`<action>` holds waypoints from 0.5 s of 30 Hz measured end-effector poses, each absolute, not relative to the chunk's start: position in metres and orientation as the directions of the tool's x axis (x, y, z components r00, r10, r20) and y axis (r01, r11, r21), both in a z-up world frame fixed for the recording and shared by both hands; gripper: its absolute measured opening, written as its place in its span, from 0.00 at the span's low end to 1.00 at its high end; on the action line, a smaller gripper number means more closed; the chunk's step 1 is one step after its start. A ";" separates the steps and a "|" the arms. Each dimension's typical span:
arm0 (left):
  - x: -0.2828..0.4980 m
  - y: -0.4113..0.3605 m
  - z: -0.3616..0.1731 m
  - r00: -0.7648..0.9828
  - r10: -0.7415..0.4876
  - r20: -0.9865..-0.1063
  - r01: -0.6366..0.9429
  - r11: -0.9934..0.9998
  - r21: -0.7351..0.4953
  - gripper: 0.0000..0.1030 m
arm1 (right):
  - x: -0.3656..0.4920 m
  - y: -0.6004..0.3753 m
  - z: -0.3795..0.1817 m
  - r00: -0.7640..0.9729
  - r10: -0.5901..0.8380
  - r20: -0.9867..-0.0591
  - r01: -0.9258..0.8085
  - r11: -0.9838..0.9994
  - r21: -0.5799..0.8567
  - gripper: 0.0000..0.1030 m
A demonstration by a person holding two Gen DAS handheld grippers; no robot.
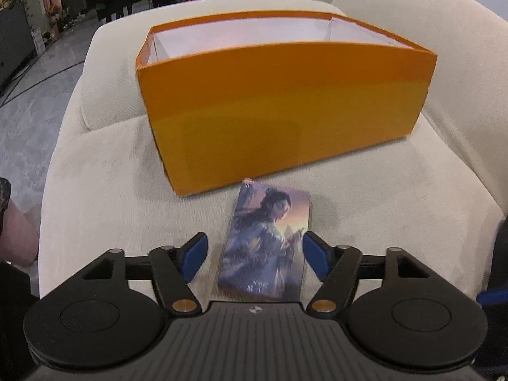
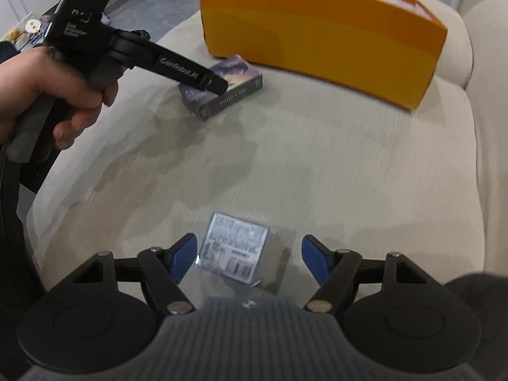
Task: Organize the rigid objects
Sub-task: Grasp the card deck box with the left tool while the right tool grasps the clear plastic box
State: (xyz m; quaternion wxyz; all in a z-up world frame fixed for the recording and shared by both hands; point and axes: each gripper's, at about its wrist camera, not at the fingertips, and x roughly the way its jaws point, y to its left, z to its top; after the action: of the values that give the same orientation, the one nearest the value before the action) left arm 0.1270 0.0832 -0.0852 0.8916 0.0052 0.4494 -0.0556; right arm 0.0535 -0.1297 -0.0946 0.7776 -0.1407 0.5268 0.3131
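Observation:
An open orange box (image 1: 279, 108) with a white inside stands on a cream sofa seat (image 1: 104, 187). A small flat box with a picture of a woman (image 1: 266, 244) lies in front of it. My left gripper (image 1: 254, 250) is open, its blue pads on either side of the picture box, just above it. In the right wrist view the picture box (image 2: 222, 87) lies by the orange box (image 2: 324, 38), with the left gripper's finger (image 2: 184, 70) over it. My right gripper (image 2: 247, 254) is open above a clear packet with a printed label (image 2: 235, 250).
The sofa's backrest cushion (image 1: 444, 47) rises at the right and an arm cushion (image 1: 108, 95) at the left. Grey floor (image 1: 28, 111) lies beyond the left edge. A hand (image 2: 54, 92) holds the left gripper's handle.

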 end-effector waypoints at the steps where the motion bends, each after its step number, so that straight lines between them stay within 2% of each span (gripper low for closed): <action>1: 0.129 0.082 -0.086 0.588 -0.099 -0.803 0.108 0.993 -0.043 0.81 | 0.051 -0.130 -0.096 0.247 0.341 -0.907 -0.623 0.773 0.121 0.70; 10: 0.132 0.069 -0.104 0.556 -0.084 -0.827 0.139 0.990 -0.008 0.80 | 0.046 -0.116 -0.108 0.234 0.318 -0.919 -0.594 0.795 0.124 0.70; 13: 0.129 0.070 -0.107 0.559 -0.086 -0.825 0.134 0.991 -0.013 0.80 | 0.047 -0.110 -0.111 0.233 0.307 -0.923 -0.592 0.798 0.115 0.66; 14: 0.128 0.072 -0.106 0.559 -0.091 -0.824 0.130 0.991 -0.021 0.75 | 0.048 -0.109 -0.112 0.236 0.303 -0.923 -0.594 0.797 0.109 0.59; 15: 0.127 0.073 -0.105 0.562 -0.091 -0.822 0.127 0.992 -0.022 0.68 | 0.047 -0.110 -0.113 0.237 0.296 -0.925 -0.597 0.796 0.102 0.56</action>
State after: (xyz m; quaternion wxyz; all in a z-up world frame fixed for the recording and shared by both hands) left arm 0.1269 0.0731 -0.1054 0.8835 0.0197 0.4639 -0.0617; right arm 0.0473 -0.1096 -0.1135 0.7744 -0.1377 0.5460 0.2884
